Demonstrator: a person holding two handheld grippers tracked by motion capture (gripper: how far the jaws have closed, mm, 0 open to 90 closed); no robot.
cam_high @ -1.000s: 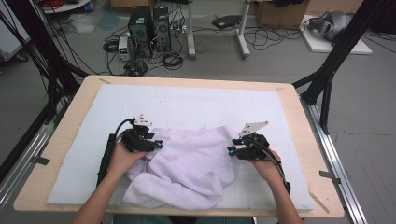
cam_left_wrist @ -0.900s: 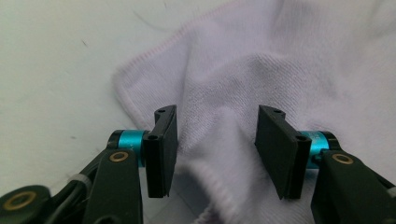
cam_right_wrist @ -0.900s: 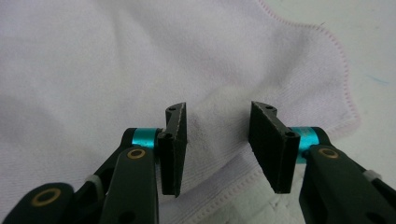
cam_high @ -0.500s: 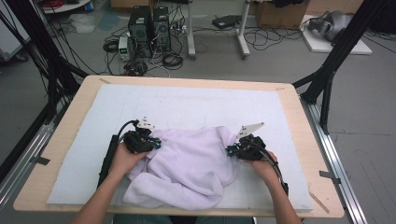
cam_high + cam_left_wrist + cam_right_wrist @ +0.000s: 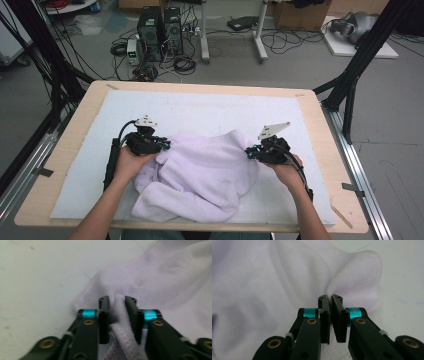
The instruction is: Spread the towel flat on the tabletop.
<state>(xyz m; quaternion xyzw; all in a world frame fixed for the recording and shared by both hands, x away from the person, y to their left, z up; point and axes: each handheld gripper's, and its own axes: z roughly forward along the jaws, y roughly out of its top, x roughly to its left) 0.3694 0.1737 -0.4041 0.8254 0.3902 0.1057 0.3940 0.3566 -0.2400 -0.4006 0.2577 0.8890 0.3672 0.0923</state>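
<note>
Grippers come first. The left gripper [image 5: 117,302] has its jaws pinching a thick fold of the soft purple towel [image 5: 200,175], right by the stitched hem. Those jaws have just been opening a little, but the cloth is still bunched tight between them. The right gripper [image 5: 329,298] has its jaws pressed almost together, with a thin bit of towel edge caught between the pads. In the high view the left gripper [image 5: 162,145] sits at the towel's left side and the right gripper [image 5: 248,152] at its right side. I think each one holds an edge so the towel can be lifted and pulled out flat.

The towel lies in a crumpled heap on the white mat [image 5: 210,107], nearer the table's front edge than its back edge, about midway between the left and right edges. The wooden table [image 5: 320,125] shows around the mat.
</note>
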